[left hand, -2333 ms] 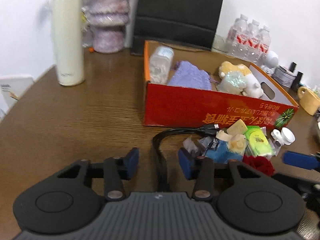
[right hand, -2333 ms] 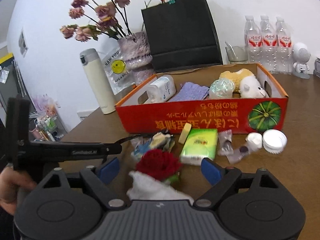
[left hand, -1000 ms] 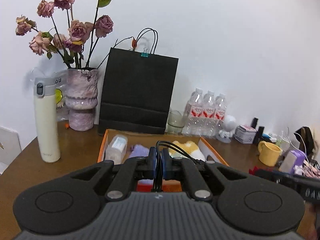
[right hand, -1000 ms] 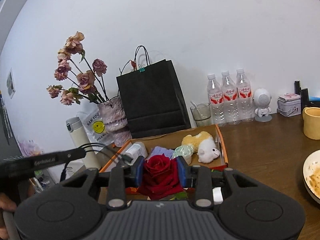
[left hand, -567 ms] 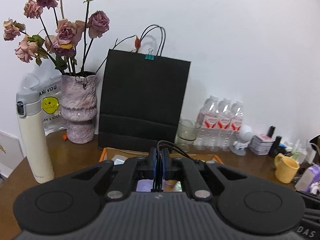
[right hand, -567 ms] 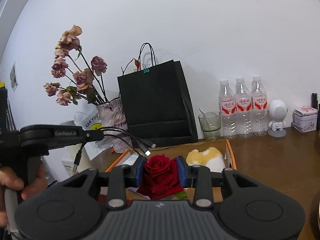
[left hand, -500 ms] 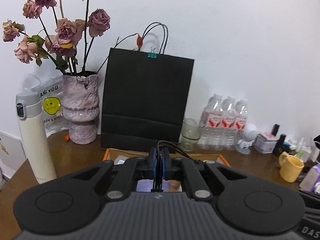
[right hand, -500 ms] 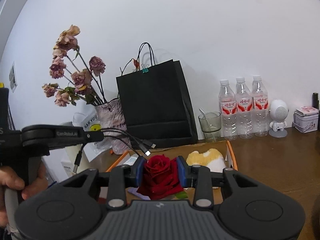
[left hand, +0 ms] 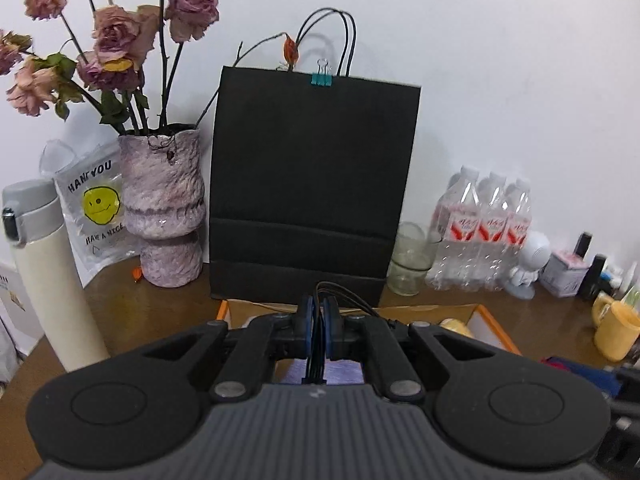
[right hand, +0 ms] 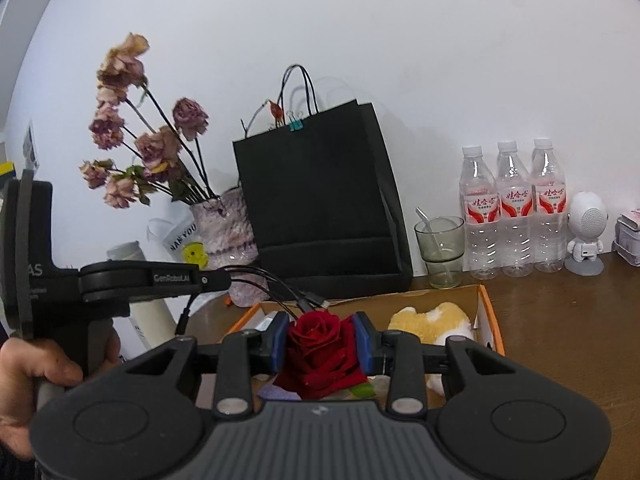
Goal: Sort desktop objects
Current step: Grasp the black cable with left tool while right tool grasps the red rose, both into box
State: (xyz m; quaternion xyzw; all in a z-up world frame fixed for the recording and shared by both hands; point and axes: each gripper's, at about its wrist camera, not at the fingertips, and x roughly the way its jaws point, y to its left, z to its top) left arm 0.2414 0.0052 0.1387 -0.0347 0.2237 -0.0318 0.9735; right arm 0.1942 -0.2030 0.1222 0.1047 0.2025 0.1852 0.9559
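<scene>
Over the orange box (right hand: 486,300) on the tabletop (right hand: 560,320), both tongs carry something. The box already has a yellow and white soft toy (right hand: 436,320) and a purple cloth (left hand: 344,372) in it, so part of the sorting looks done. The two carried things are not yet dropped in; the front of the tabletop cannot be seen.

The right tongs (right hand: 322,338) squeeze a red rose (right hand: 320,344). Its open face looks up and toward the camera, with a green leaf below.

The left tongs (left hand: 319,330) are pinched tight on a black cable (right hand: 276,280). It hangs in loops, with its plug ends pointing toward the rose.
</scene>
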